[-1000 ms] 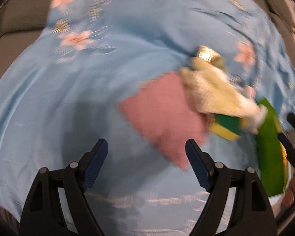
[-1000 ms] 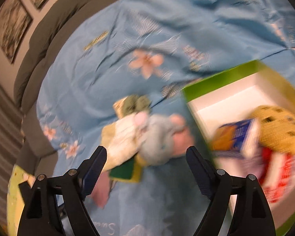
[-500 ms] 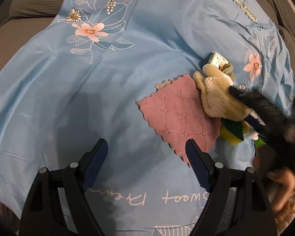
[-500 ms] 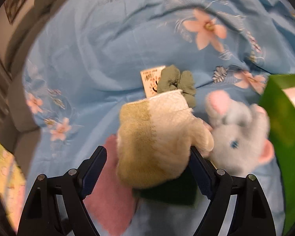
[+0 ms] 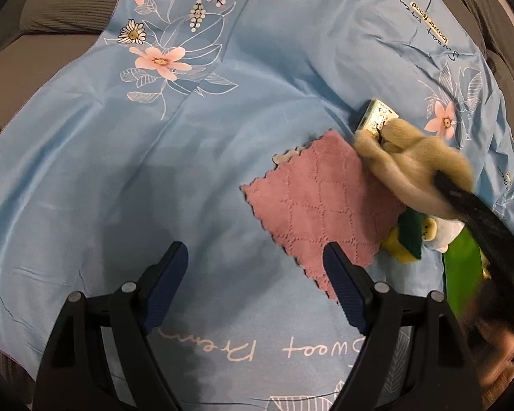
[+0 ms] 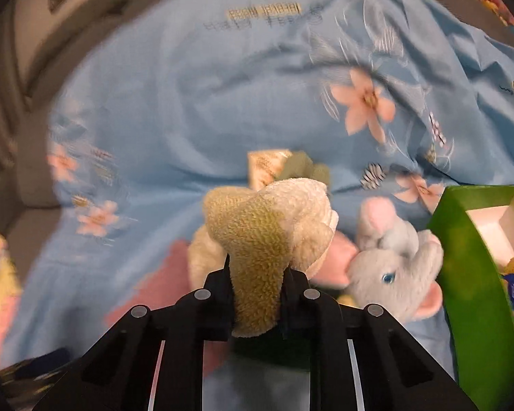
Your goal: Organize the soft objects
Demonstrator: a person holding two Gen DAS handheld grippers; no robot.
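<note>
**Inspector:** State of the right gripper [image 6: 257,291]?

**Assistant:** Clenched. Its jaws have just been closing, and the cream terry cloth [image 6: 267,239] is pinched between them, bunched up and rising in front of the fingers. From the left wrist view the same cloth [image 5: 414,167] sits at the upper right corner of the pink quilted cloth [image 5: 322,212], with the dark gripper arm reaching into it from the right.

**Inspector:** And the left gripper [image 5: 257,287]?

**Assistant:** Released. Both blue pads stand wide apart over the light blue floral bedsheet [image 5: 154,171], with nothing between them. The near corner of the pink quilted cloth lies just beside the right-hand pad; contact cannot be confirmed.

**Inspector:** Remaining items, relative to the pink quilted cloth?

**Assistant:** It lies flat on the bedsheet. A green and yellow sponge [image 5: 407,236] lies against its right edge, partly under the cream cloth. A small printed card packet [image 5: 377,120] lies just beyond its far corner, touching the cream cloth. A grey plush elephant [image 6: 394,274] with pink ears lies to the right of the cream cloth, close against the wall of a green box [image 6: 469,274]. The box is open with a white interior; several items lie inside, too blurred to identify.
</note>
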